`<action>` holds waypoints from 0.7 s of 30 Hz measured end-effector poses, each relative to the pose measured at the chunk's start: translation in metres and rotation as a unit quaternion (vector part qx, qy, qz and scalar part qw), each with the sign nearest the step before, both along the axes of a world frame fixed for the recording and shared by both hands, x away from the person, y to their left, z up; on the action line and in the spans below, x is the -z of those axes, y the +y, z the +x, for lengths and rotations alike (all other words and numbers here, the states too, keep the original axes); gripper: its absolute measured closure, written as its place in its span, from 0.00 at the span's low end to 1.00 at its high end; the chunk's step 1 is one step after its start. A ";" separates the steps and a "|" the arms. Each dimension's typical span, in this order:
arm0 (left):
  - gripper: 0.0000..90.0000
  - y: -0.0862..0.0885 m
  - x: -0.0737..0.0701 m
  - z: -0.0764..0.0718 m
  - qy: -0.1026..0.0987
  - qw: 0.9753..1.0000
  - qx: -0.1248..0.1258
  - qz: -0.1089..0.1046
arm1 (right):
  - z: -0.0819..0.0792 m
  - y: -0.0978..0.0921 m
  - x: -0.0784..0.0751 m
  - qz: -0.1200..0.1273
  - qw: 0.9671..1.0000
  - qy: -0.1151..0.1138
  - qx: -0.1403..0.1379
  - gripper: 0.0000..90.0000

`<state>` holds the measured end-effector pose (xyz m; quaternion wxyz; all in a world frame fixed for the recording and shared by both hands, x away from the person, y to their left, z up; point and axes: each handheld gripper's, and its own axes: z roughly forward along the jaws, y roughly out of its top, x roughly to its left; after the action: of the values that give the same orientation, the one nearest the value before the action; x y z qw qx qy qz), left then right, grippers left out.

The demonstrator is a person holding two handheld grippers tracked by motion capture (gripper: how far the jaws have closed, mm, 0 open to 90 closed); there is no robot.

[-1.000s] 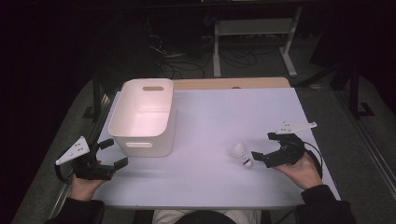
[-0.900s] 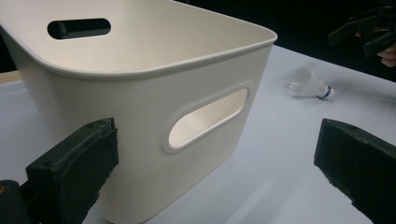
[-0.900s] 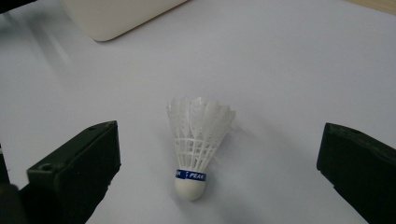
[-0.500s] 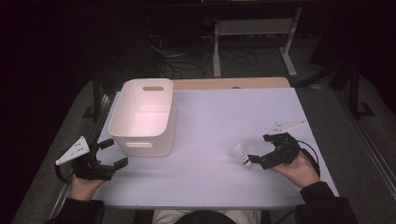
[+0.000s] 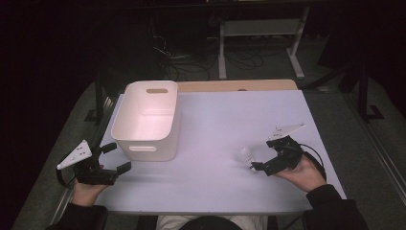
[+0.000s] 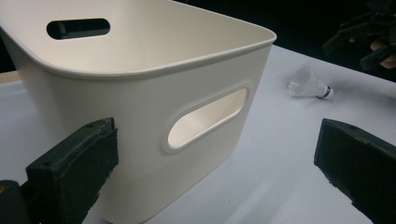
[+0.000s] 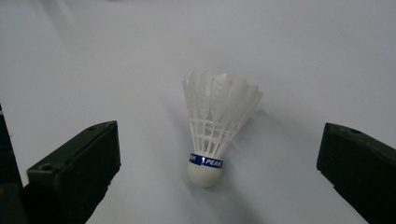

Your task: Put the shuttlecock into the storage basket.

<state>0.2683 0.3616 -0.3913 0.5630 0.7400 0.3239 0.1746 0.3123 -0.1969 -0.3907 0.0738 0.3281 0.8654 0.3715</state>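
A white feather shuttlecock (image 5: 246,155) with a blue band lies on its side on the pale table (image 5: 230,120). In the right gripper view the shuttlecock (image 7: 217,126) points its cork toward me, between the jaws but apart from both. My right gripper (image 5: 262,155) is open just right of it, low over the table. My left gripper (image 5: 119,157) is open at the table's front left corner, facing the near wall of a white bin (image 5: 146,120). The left gripper view shows that bin (image 6: 140,93) close up, with the shuttlecock (image 6: 308,86) far off to the right.
The bin is empty and has slot handles (image 6: 208,116) in its end walls. A wooden strip (image 5: 237,85) runs along the table's far edge. Beyond it are a dark floor, cables and a metal stand (image 5: 261,28).
My right gripper has moved left and toward the front edge, closing in on the shuttlecock until it lies between the open jaws. The left gripper and bin have not moved.
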 end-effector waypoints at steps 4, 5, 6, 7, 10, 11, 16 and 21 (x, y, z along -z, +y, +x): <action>0.00 0.000 0.000 0.000 -0.001 1.000 0.000 0.001 | 0.001 0.002 0.001 -0.010 1.000 0.006 -0.006 0.00; 0.00 0.000 0.000 0.000 0.000 1.000 0.000 0.001 | 0.001 0.003 0.001 -0.013 1.000 0.007 -0.007 0.00; 0.00 0.000 0.000 0.000 0.000 1.000 0.000 0.001 | 0.001 0.004 0.001 -0.016 1.000 0.010 -0.009 0.00; 0.00 0.000 0.000 0.000 -0.001 1.000 0.000 0.001 | 0.001 0.005 0.001 -0.017 1.000 0.010 -0.010 0.00; 0.00 0.000 0.000 0.000 -0.001 1.000 0.000 0.001 | 0.002 0.007 0.002 -0.023 1.000 0.014 -0.014 0.00; 0.00 0.000 0.000 0.000 -0.001 1.000 0.001 0.001 | 0.002 0.007 0.003 -0.025 0.999 0.014 -0.015 0.00; 0.00 0.000 0.000 0.000 0.000 1.000 0.001 0.002 | 0.002 0.008 0.005 -0.034 0.999 0.020 -0.019 0.00; 0.00 0.000 0.000 0.000 0.000 1.000 0.001 0.002 | 0.003 0.010 0.008 -0.042 0.998 0.029 -0.025 0.00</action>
<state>0.2683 0.3614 -0.3913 0.5616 0.7415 0.3229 0.1746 0.3151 -0.1868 -0.3986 0.0535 0.3139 0.8897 0.3272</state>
